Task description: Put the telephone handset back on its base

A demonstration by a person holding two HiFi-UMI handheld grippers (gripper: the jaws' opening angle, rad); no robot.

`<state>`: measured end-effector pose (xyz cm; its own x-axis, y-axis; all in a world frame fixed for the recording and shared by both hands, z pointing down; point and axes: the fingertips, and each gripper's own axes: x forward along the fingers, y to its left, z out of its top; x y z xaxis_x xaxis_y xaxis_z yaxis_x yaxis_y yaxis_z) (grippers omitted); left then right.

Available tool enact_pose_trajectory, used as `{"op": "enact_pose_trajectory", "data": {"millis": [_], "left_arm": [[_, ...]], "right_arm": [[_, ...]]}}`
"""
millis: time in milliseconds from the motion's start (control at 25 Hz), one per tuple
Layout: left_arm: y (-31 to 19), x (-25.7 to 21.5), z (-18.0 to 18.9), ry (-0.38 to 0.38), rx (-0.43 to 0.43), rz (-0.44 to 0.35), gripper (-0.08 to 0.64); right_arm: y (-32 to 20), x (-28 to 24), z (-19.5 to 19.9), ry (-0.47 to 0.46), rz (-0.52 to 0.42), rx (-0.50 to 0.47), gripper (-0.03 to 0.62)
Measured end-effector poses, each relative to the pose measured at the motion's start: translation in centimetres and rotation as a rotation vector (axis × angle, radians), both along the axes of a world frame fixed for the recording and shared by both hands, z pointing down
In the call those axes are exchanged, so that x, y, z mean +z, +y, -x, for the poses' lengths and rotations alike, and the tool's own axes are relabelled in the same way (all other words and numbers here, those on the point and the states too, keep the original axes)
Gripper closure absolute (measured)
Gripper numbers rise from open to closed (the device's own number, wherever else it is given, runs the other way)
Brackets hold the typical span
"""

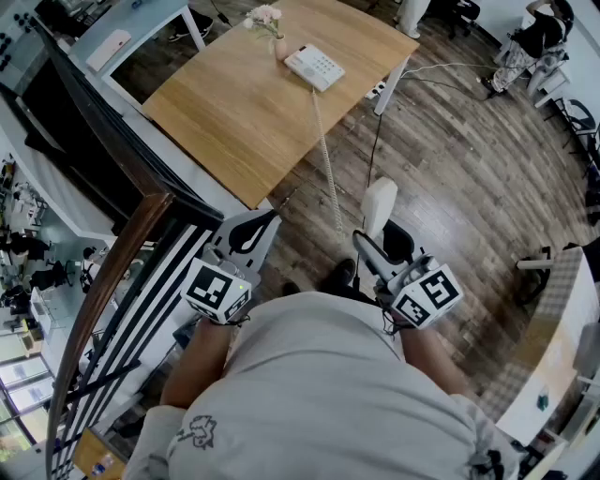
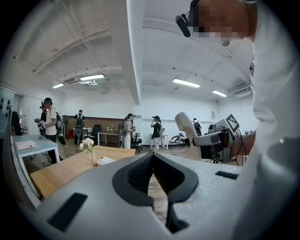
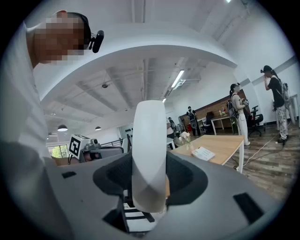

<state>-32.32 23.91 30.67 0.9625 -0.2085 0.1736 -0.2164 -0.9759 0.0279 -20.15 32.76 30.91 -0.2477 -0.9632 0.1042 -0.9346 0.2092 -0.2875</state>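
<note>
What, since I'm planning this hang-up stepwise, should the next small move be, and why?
Probably carry the handset forward toward the base: the right gripper holds it upright, well short of the table, with the cord running between them.

Handset (image 1: 380, 208): plain white, no markings.
Base (image 1: 315, 67): white, with a grid of pale keys.
Coiled cord (image 1: 327, 159): off-white.
Tabletop (image 1: 216, 103): light honey wood with faint straight grain; table leg (image 1: 392, 86) is white.
Vase (image 1: 280, 47): pink; flowers (image 1: 264, 16) are pale pink and white.
Floor (image 1: 469, 187): dark brown planks with streaked grain.
Left gripper (image 2: 152, 157) and right gripper (image 3: 150, 173): speckled light grey shells, black ribbed pads.
Left marker cube (image 1: 217, 289) and right marker cube (image 1: 429, 296): white faces carrying black square patterns.
Shirt (image 1: 328, 394): light grey, with a small dark line print.
Handrail (image 1: 112, 272): brown wood.
</note>
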Motion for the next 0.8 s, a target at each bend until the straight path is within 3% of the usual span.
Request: {"op": "enact_pose_trajectory", "data": {"millis": [800], "left_arm": [[-1.2, 0.9, -15.9, -0.006, -0.018, 0.019, 0.554]], "right_arm": [[-2.1, 0.6, -14.9, -0.017, 0.013, -0.058, 0.368]]}}
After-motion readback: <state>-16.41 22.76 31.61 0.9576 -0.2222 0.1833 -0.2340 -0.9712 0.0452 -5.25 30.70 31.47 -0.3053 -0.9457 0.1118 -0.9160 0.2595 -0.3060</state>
